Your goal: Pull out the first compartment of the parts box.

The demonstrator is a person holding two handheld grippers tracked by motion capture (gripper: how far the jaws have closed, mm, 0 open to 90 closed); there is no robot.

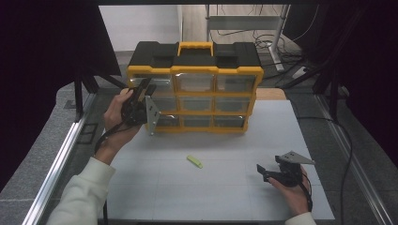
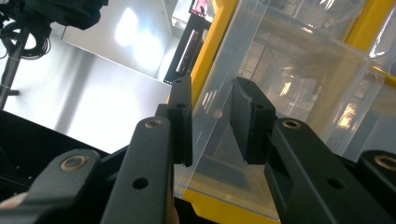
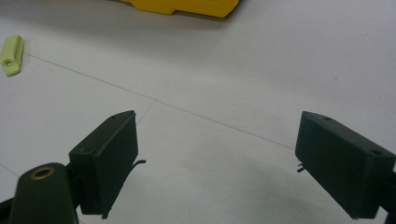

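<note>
Clear drawer [image 2: 280, 93] at the top left of the yellow-and-black organizer [image 1: 195, 84] is where your left tool [image 1: 141, 93] is working: it sits pulled partway out of its slot, and the drawer's thin side wall runs between the two black jaws. In the left gripper view the jaws stand close on either side of that wall, but you cannot tell from the pictures whether the pads [image 2: 250, 119] actually press on the plastic or merely straddle it. From above, your left hand [image 1: 117, 112] holds the tool tilted up toward the organizer's left edge, the grey plate hanging beside the lower drawers.

The organizer stands upright at the far side of the white tabletop [image 1: 225, 197], three columns of see-through drawers facing you, a yellow carry handle [image 1: 195, 47] on top.

Your right tool [image 1: 272, 171] rests low over the tabletop near its right front corner, well apart from the organizer. Its jaws are spread wide, with nothing between them but bare surface, as the right gripper view shows.

A small lime-green clip [image 1: 194, 161] lies flat on the tabletop between your two hands, in front of the organizer and touching neither tool.
</note>
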